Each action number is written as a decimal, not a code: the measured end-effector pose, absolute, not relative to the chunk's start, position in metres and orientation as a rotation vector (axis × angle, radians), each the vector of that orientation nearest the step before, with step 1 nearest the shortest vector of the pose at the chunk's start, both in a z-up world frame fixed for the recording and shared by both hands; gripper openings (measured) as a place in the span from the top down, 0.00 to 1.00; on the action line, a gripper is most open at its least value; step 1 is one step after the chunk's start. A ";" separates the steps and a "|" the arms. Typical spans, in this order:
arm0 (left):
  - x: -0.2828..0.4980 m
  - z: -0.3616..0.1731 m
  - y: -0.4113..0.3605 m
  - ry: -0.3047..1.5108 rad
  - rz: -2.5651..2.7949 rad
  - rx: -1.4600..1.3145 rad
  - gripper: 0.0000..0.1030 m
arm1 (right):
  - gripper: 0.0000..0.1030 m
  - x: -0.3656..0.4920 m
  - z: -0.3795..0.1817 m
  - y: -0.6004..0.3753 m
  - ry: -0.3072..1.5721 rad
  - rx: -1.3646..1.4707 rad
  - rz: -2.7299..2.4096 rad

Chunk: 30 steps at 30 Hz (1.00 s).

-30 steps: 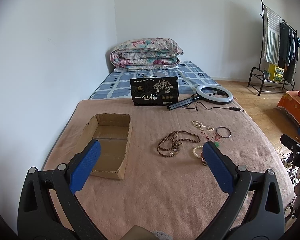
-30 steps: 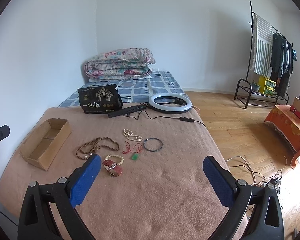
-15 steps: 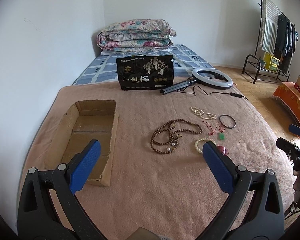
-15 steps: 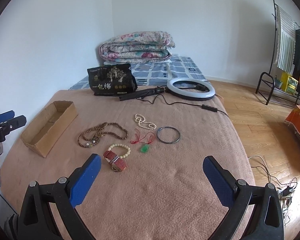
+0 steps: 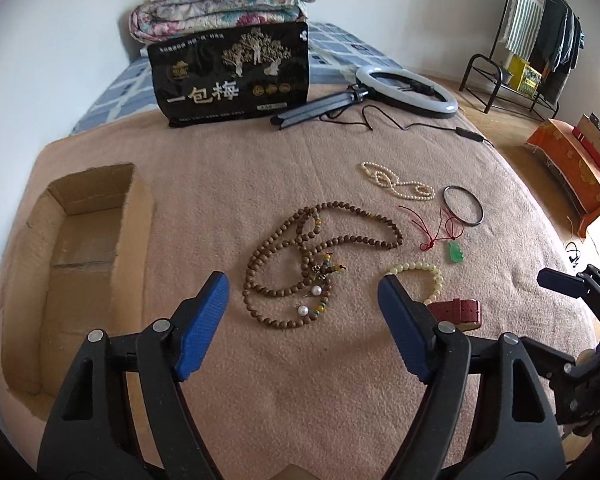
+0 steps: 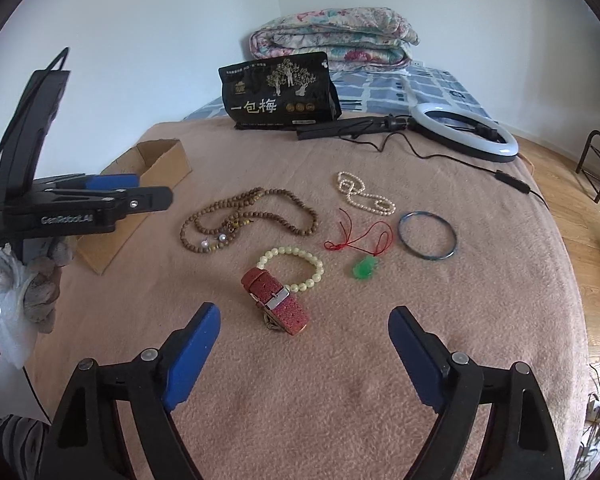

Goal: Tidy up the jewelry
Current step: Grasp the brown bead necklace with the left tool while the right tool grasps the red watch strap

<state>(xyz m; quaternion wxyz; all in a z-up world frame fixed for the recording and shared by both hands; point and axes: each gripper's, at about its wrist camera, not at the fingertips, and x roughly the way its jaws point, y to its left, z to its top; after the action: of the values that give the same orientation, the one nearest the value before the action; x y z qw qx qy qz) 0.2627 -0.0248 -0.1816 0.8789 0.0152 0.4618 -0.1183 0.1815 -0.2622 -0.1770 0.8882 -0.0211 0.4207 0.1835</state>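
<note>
I see my left gripper (image 5: 302, 312) and right gripper (image 6: 304, 344) both released, jaws just closing a little, grasping nothing. The jewelry lies on the blanket (image 5: 284, 168): wooden beads (image 5: 312, 264) near the left one, red watch (image 6: 276, 300) near the right one, cardboard box (image 5: 76, 264) at far left.

Cardboard box (image 5: 80, 264) at blanket's (image 5: 300, 400) left, wooden bead necklace (image 5: 316, 256) centre, pearl strand (image 5: 396, 182), bangle (image 5: 463, 211), pendant (image 5: 456, 252) right, watch (image 6: 276, 300) touching bead bracelet (image 6: 296, 264) nearest.

White walls (image 6: 160, 40) all round, daylight soft. Wooden floor (image 6: 572, 184) at right, clothes rack (image 5: 540, 40) in the corner.
</note>
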 end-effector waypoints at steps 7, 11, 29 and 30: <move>0.310 -0.219 -0.037 1.064 -0.278 0.067 0.23 | 0.15 0.203 -0.194 -0.250 0.905 -0.078 0.409; 0.329 -0.239 -0.046 1.111 -0.277 0.125 0.23 | 0.16 0.210 -0.201 -0.243 0.922 -0.108 0.425; 0.363 -0.264 -0.044 1.142 -0.263 0.113 0.49 | 0.24 0.240 -0.225 -0.224 0.967 -0.158 0.451; 0.363 -0.263 -0.044 1.140 -0.266 0.105 0.57 | 0.26 0.241 -0.225 -0.224 0.970 -0.152 0.457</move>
<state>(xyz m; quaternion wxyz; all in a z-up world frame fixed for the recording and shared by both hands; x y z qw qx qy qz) 0.3629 -0.0439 -0.2628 0.8322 0.0495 0.5378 -0.1255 0.2405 -0.2236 -0.2250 0.8569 -0.0725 0.4617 0.2173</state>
